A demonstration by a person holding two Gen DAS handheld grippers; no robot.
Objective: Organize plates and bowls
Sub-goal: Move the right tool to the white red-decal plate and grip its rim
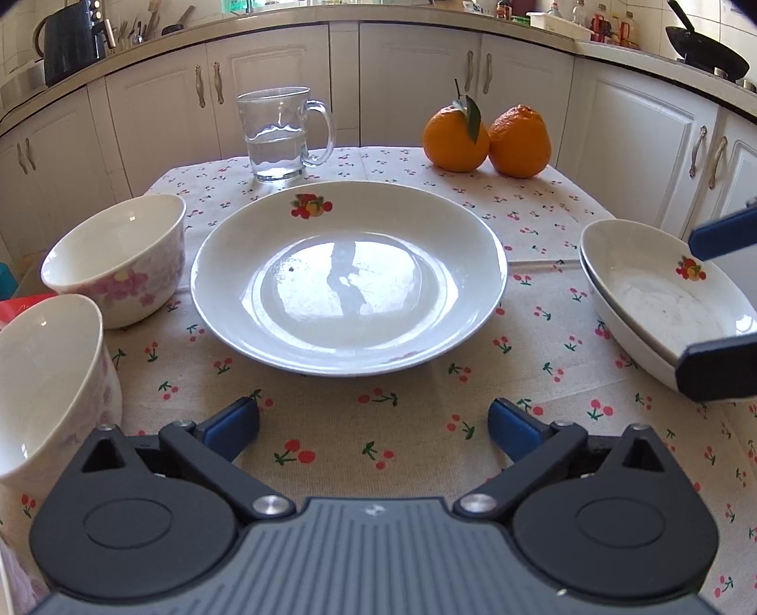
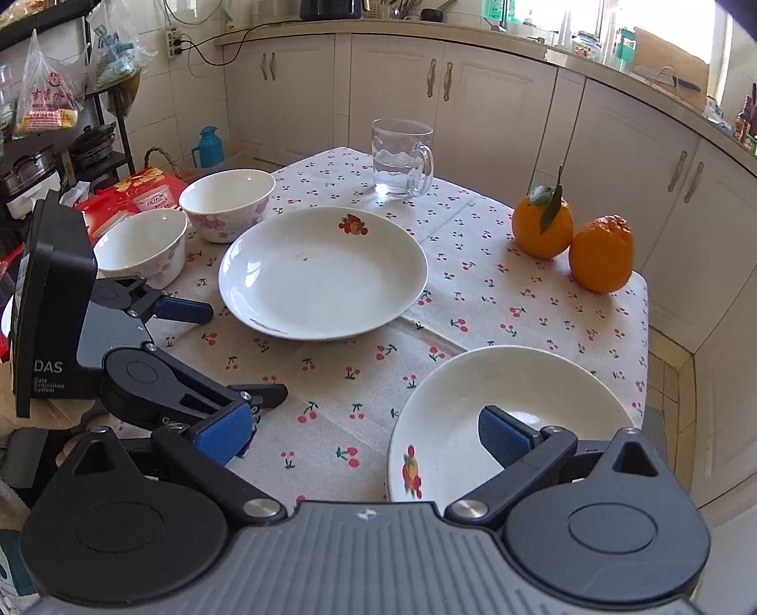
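A: Where's the white fruit-print stacked plate (image 2: pixel 511 416)?
B: At the cherry-print tablecloth's (image 2: pixel 359 359) right edge, rim between the right gripper's (image 2: pixel 369 437) spread fingers (nothing clamped).
A: And the left gripper (image 1: pixel 374 423)?
B: Also apart, facing the central white plate (image 1: pixel 347 276). Right is nearer.

Home kitchen — white cabinets (image 1: pixel 402 80) with metal handles run under curved countertop (image 1: pixel 189 35). Black kettle (image 1: pixel 71 40), utensils, wok (image 1: pixel 707 49), bottles on top. Small table (image 2: pixel 473 303) under cherry-print cloth carries plates, bowls, glass mug (image 1: pixel 279 135), two oranges (image 1: pixel 487 139). Snack bags, blue thermos (image 2: pixel 206 146) beside — lived-in clutter.
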